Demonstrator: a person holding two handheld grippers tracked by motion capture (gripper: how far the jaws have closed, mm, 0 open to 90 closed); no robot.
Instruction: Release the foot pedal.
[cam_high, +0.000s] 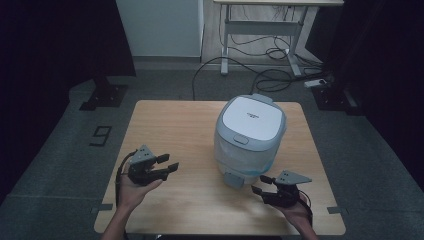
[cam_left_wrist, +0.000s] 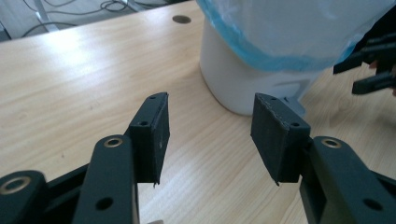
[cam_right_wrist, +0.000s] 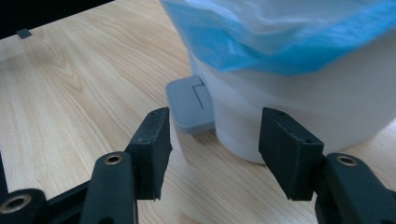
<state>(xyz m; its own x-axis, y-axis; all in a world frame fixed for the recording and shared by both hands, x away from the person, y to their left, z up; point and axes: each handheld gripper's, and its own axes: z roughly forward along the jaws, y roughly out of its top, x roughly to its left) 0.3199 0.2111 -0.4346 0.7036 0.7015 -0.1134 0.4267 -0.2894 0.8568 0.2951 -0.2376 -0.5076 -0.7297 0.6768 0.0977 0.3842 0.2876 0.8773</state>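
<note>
Pedal bin (cam_high: 249, 140) with blue-edged liner (cam_right_wrist: 289, 42) liable to tip or slide if pedal (cam_right_wrist: 190, 105) pressed off-centre; left gripper (cam_high: 169, 167), right gripper (cam_high: 262, 184) both agape, empty.

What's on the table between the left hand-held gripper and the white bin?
Nothing: only bare wooden table lies between the left hand-held gripper and the bin, as the high view shows.

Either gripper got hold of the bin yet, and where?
No. Left gripper and right gripper are both open and empty, apart from the white bin with its blue-edged liner.
</note>
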